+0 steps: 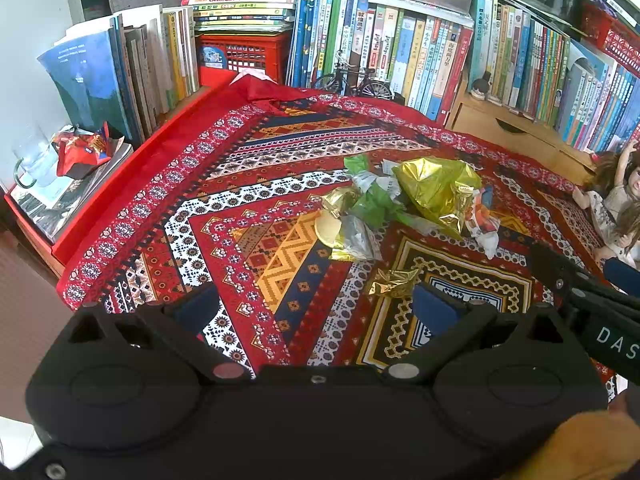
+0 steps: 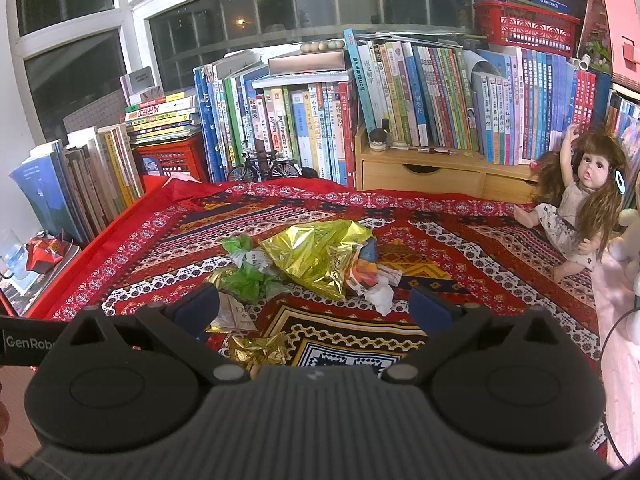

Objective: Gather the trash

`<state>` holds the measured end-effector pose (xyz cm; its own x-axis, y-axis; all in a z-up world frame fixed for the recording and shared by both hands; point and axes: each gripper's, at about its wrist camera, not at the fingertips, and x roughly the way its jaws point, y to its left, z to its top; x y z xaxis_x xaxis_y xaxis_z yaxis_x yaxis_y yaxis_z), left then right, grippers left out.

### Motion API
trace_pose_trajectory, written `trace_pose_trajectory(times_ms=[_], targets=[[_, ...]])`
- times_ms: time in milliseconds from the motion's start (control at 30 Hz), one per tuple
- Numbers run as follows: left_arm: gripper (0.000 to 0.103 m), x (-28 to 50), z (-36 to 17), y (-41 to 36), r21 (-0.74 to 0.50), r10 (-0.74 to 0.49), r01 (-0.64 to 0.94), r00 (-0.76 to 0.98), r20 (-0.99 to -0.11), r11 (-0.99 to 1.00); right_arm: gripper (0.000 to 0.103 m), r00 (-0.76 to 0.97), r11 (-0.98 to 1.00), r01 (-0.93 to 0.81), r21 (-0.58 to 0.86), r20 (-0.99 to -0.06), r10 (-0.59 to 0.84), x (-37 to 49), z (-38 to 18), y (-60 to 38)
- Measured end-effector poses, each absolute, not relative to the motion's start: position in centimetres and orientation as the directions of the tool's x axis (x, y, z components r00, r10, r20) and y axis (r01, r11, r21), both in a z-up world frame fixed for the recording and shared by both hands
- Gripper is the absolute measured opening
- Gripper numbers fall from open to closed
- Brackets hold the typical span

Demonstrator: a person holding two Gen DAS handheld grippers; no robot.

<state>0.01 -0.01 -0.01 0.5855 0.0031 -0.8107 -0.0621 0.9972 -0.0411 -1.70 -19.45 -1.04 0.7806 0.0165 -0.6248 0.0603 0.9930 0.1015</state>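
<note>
A heap of trash lies on the patterned red cloth [image 1: 248,216] [image 2: 460,240]: a big crumpled gold foil bag [image 1: 436,184] [image 2: 316,248], green wrappers [image 1: 372,200] [image 2: 244,276], a white and orange wrapper [image 1: 482,220] [image 2: 368,272] and a silver packet [image 1: 354,238]. A small gold foil scrap [image 1: 394,282] [image 2: 258,350] lies nearest. My left gripper [image 1: 316,308] hovers open just short of the heap, the scrap by its right finger. My right gripper [image 2: 314,306] is open too, the heap just ahead between its fingers. Another red wrapper [image 1: 82,152] [image 2: 42,256] sits off the cloth at the left.
Rows of upright books [image 1: 420,48] [image 2: 400,100] and a red crate [image 1: 244,54] wall the back. A toy bicycle [image 1: 352,80] stands at the cloth's far edge. A doll [image 2: 576,208] sits at the right by a wooden drawer unit [image 2: 432,176]. A glass mug [image 1: 34,158] stands far left.
</note>
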Motion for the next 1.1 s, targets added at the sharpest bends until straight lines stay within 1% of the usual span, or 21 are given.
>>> trace_pose_trajectory(times_ms=[267, 400, 600, 733, 833, 933, 1033, 1100], targets=[[0.103, 0.0, 0.0, 0.0, -0.042, 0.0, -0.059, 0.585, -0.811, 0.997, 0.103, 0.79, 0.994, 0.061, 0.086, -0.613, 0.005, -1.9, -0.8, -19.2], [0.103, 0.0, 0.1, -0.3, -0.05, -0.01, -0.052, 0.587, -0.81, 0.997, 0.103, 0.8, 0.994, 0.089, 0.064, -0.599, -0.033, -2.0, -0.7, -19.3], [0.103, -0.1, -0.3, -0.2, -0.077, -0.036, -0.042, 0.603, -0.797, 0.996, 0.103, 0.801, 0.995, 0.075, 0.072, -0.598, -0.017, -1.7, -0.6, -19.8], [0.103, 0.5, -0.7, -0.1, -0.082, -0.047, -0.03, 0.609, -0.792, 0.996, 0.103, 0.8, 0.998, 0.055, 0.04, -0.6, -0.02, -1.0, -0.6, -19.9], [0.103, 1.3, -1.4, 0.2, -0.077, -0.029, -0.053, 0.605, -0.795, 0.996, 0.103, 0.805, 0.999, 0.05, 0.018, -0.593, -0.029, -0.1, -0.9, -20.4], [0.102, 2.6, -2.6, 0.6, -0.066, 0.006, -0.108, 0.565, -0.825, 0.992, 0.103, 0.799, 0.999, 0.051, 0.016, -0.6, -0.031, 1.2, -1.5, -21.2], [0.098, 3.6, -3.9, 1.1, -0.044, 0.051, -0.156, 0.556, -0.83, 0.987, 0.101, 0.789, 0.998, 0.051, 0.023, -0.614, -0.026, 2.8, -2.3, -22.2], [0.097, 4.2, -4.6, 1.3, -0.03, 0.065, -0.161, 0.556, -0.829, 0.987, 0.099, 0.779, 0.999, 0.042, 0.026, -0.627, -0.017, 4.1, -3.0, -22.7]])
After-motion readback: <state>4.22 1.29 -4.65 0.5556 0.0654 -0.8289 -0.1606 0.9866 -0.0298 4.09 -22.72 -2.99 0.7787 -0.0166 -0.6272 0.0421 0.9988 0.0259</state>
